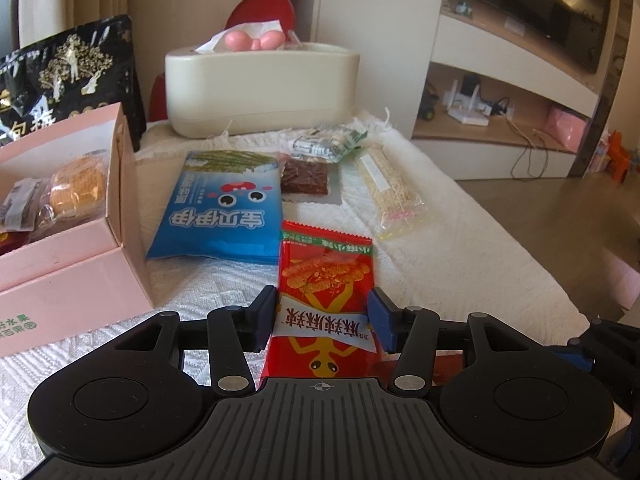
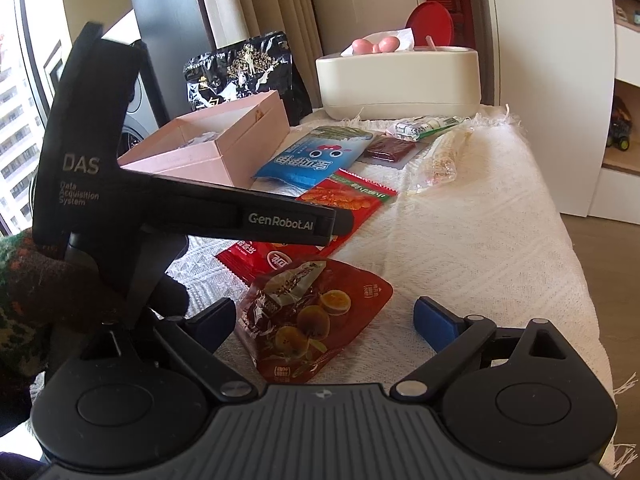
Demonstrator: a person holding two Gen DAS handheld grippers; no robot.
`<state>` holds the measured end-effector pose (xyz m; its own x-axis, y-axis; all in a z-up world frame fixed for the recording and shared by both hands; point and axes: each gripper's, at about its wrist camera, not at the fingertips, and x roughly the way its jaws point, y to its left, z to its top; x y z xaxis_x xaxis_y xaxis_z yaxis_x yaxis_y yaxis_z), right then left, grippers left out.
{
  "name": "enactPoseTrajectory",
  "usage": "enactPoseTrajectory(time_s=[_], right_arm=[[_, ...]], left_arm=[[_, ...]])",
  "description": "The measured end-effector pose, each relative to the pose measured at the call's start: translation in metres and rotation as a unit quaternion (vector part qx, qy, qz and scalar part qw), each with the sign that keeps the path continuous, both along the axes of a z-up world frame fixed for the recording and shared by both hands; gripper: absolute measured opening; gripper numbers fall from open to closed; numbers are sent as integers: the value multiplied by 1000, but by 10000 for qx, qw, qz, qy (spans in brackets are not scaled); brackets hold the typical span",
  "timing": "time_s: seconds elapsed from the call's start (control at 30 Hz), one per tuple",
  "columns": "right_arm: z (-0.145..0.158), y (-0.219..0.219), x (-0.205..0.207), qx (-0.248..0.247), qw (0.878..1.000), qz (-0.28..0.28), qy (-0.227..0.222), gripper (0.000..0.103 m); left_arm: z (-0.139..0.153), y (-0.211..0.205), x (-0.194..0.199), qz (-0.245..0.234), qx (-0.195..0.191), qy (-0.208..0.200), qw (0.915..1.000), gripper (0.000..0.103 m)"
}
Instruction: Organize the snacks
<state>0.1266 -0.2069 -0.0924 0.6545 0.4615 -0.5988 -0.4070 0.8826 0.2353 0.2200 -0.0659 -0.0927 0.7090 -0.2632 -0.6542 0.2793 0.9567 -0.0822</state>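
My left gripper [image 1: 322, 320] straddles a red snack packet [image 1: 326, 280] lying on the white cloth; its jaws stand at the packet's two sides, and I cannot tell whether they press it. The packet also shows in the right wrist view [image 2: 352, 200], under the left gripper's body [image 2: 180, 200]. My right gripper [image 2: 328, 320] is open around a dark red packet of dried fruit [image 2: 312, 320] lying flat. A pink box [image 1: 72, 240] at the left holds several wrapped snacks. A blue packet [image 1: 224, 208], a brown bar [image 1: 304, 178], a green-white packet [image 1: 328, 144] and a clear noodle packet [image 1: 392, 192] lie beyond.
A cream tissue box [image 1: 260, 88] with a pink bow stands at the back. A black bag [image 1: 68, 76] leans behind the pink box. Another red packet [image 2: 256, 258] lies by the dried fruit. The cloth's right edge [image 1: 500, 260] drops to the floor.
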Motion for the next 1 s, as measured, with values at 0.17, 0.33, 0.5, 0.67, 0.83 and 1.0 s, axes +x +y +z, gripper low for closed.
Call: enactPoseTrajectory(time_s=[0.17,0.33,0.5,0.67,0.83,1.0], right_arm=[[1,-1,-1,3,10000,24,-1,96],[0,-4,0,67,10000,29,9,96],[0,-4,-1,70,10000,30,9,96],[0,-2,-1,-36,10000,61,-1,96],[0,2,-1,-186,9997,171,6,99],[0,5,0,-274,9993,250,23,102]], left_arm=[[-1,0,-6,-77,93,-49,9999,55],[-3,0,-13,-204,150,-198,9995,55],[-1,11,-20,-253,-52,-288,9993,46],[7,30,-37,-195,-102,-498,9985,41],[20,65,-63,-126,-258,-477,9985,41],[16,89,-72,-123,-481,361,9981,43]])
